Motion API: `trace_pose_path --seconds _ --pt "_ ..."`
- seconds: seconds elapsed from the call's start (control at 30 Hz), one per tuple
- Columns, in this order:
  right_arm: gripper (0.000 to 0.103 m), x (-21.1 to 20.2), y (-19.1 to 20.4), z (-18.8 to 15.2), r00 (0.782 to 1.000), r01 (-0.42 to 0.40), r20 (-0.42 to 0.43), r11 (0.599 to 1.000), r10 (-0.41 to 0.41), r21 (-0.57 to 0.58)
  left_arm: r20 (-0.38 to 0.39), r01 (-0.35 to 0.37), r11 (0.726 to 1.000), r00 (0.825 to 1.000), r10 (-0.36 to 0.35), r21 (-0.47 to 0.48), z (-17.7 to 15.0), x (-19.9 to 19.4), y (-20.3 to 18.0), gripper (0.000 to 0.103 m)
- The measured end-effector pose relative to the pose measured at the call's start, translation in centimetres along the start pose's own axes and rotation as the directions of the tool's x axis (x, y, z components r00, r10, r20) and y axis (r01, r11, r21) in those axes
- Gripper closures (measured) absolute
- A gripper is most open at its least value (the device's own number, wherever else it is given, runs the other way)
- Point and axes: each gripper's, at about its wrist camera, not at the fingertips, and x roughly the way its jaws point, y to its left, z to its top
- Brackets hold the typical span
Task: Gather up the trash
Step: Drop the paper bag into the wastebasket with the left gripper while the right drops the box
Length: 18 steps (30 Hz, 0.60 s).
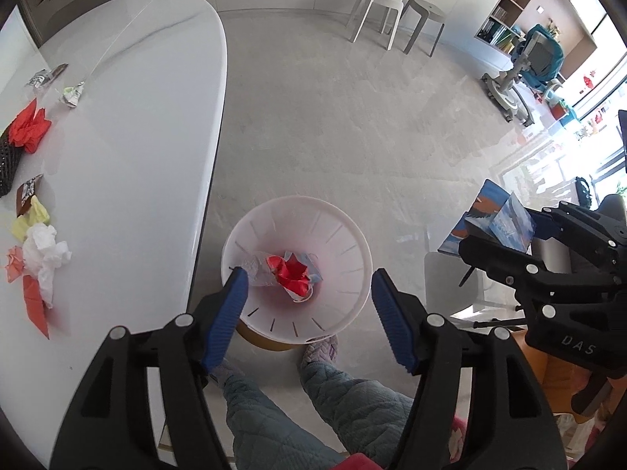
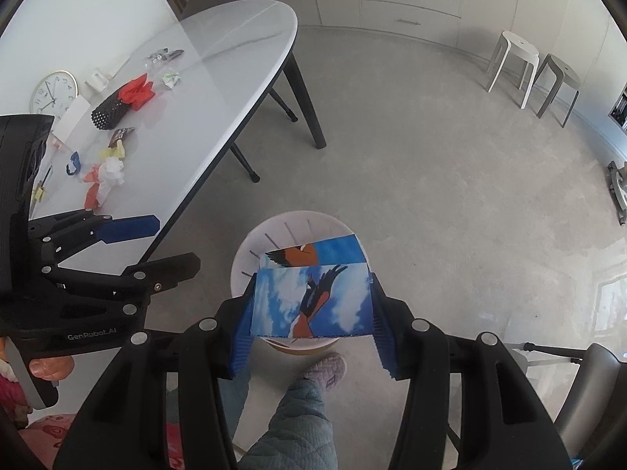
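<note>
Blue-padded left claw [image 1: 309,313] hangs open and empty above the white slotted plastic bin [image 1: 352,282]. Right claw [image 2: 309,313] grips a folded blue sky-and-bird printed card [image 2: 309,301] over that bin; releasing it seems next, then more scraps from the white table [image 2: 219,78].

A white oval table [image 2: 219,62] on dark legs is standing on a pale grey floor [image 1: 333,125]. Lying on the tabletop are a crumpled red paper [image 1: 29,127] touching a black mesh sleeve [image 1: 8,164], a yellow paper scrap [image 1: 31,217], a crumpled white tissue [image 1: 45,252], orange paper pieces [image 1: 35,303], a small silver wrapper [image 1: 72,94] and a blue strip [image 2: 73,163]. On the floor, a white slotted bin [image 1: 345,258] is sitting beside the table, and two stools [image 1: 397,15] are standing well apart from it.
</note>
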Motion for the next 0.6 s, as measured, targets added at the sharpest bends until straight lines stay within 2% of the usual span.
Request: trace_pose_path --seconds 0.3,0.37,0.53,0.6 --pt "0.050 0.8 1.1 0.9 0.999 -0.033 0.003 0.999 0.033 -0.012 0.033 0.011 0.999 0.999 -0.010 -0.044 -0.2 -3.2 1.7 0.036" --pt "0.050 1.4 1.6 1.0 0.999 -0.048 0.001 0.999 0.048 -0.022 0.056 0.010 0.998 0.998 -0.007 -0.061 -0.7 -4.8 2.7 0.025" --pt "0.049 4.3 3.4 0.7 0.998 -0.066 -0.026 0.997 0.065 -0.048 0.101 -0.024 0.993 0.994 0.036 -0.116 -2.3 -8.4 5.9 0.024" --pt "0.038 5.8 4.1 0.5 0.997 -0.066 -0.052 0.996 0.063 -0.055 0.102 -0.042 0.987 0.993 0.058 -0.152 -3.0 -9.5 7.8 0.022"
